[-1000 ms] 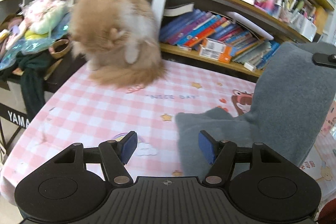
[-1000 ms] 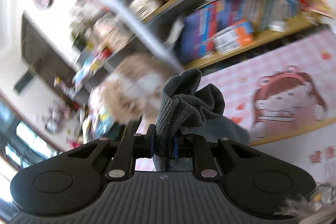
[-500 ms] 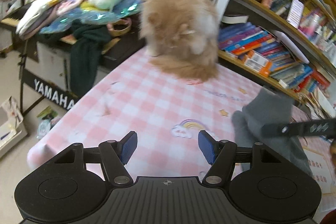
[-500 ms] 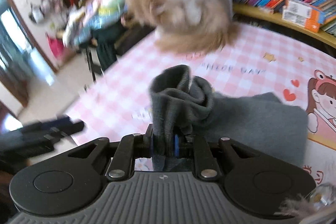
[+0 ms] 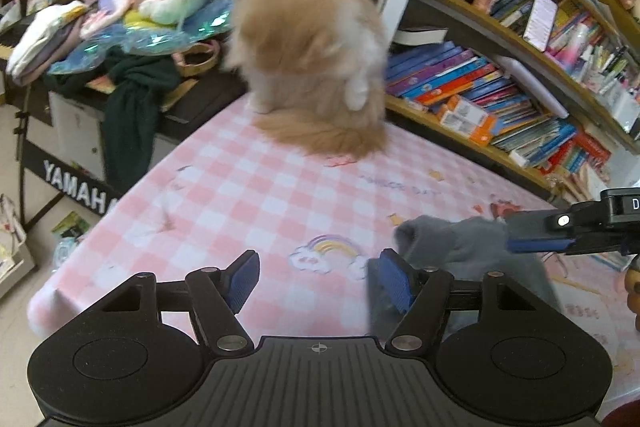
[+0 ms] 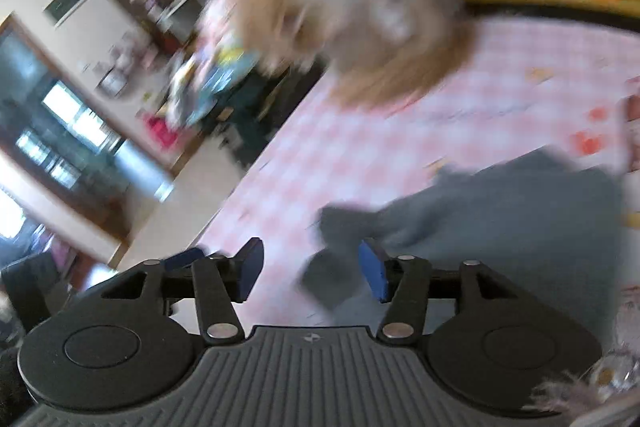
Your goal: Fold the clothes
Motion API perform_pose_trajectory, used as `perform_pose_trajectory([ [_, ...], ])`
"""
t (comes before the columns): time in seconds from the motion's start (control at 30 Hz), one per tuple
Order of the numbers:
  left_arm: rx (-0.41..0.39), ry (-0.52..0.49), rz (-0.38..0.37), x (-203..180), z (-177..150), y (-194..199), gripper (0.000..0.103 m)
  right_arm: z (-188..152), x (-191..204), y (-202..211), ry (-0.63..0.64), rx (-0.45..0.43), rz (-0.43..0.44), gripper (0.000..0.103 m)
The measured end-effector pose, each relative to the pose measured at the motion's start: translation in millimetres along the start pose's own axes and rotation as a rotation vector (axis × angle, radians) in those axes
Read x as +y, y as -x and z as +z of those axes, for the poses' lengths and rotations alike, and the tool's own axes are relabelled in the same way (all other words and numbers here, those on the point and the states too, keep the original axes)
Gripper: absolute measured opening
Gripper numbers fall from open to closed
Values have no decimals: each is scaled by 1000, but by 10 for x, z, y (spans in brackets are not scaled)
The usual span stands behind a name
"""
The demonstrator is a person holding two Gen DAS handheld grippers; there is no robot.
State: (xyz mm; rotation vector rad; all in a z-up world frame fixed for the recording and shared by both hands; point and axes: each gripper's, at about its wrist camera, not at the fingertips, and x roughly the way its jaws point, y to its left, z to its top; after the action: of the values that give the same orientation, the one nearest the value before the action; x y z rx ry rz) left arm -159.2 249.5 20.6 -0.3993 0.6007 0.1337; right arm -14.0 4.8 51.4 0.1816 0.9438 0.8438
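Right wrist view, though badly blurred, showed the right gripper [image 6: 311, 269] with its jaws opening and nothing pinched between the pads; the grey garment [image 6: 500, 223] lay on the pink checked tablecloth [image 6: 360, 147], its nearest bunched corner just under the blue right-hand pad. Left gripper [image 5: 318, 281] was also spread, jaws widening slightly, empty, hovering over the cloth just left of the garment [image 5: 452, 243].

Step in hand, by my read: release after laying a fold over. Fold probably landed loose, since the garment's near edge looked lumpy rather than flat, though blur made that hard to confirm.

Next move would call for both grippers to re-grip a free edge of the garment and carry it across, keeping clear of the fluffy cat [image 5: 312, 67] sitting beyond the garment at the table's far side.

Versus one second earlier: the right gripper then pinched a raised wad of the garment with the rest hanging high; half a second earlier it was still clamped. Now the fabric was down on the cloth and let go. Left gripper stayed empty throughout.
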Motion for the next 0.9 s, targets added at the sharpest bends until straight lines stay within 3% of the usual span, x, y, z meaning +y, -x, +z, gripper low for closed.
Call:
perform_pose_trajectory([
  [0.13,-6,41,-76,-156,102,-93,71,-34,-415,325,-11,-89,-192,58],
  [0.2,1,48,-111,-249,143,-146,73,-135,-615,385,10,-95,-308,59],
  [0.3,37,36,-140,-397,149,-270,75,-330,-884,432,-7,-65,-383,60],
  [0.47,108,36,-183,-581,74,-485,75,-586,-1131,466,-114,-41,-344,60],
  [0.53,158,76,-157,-574,18,-603,75,-638,-1127,460,-130,-45,-316,60],
  [0.7,204,232,-114,-378,-110,-700,75,-637,-1018,389,-119,-36,-278,62],
  [0.83,219,361,-128,-217,-180,-750,72,-655,-965,286,-102,-2,-287,62],
  [0.9,234,426,-178,-183,-225,-811,67,-677,-963,254,-107,9,-289,62],
])
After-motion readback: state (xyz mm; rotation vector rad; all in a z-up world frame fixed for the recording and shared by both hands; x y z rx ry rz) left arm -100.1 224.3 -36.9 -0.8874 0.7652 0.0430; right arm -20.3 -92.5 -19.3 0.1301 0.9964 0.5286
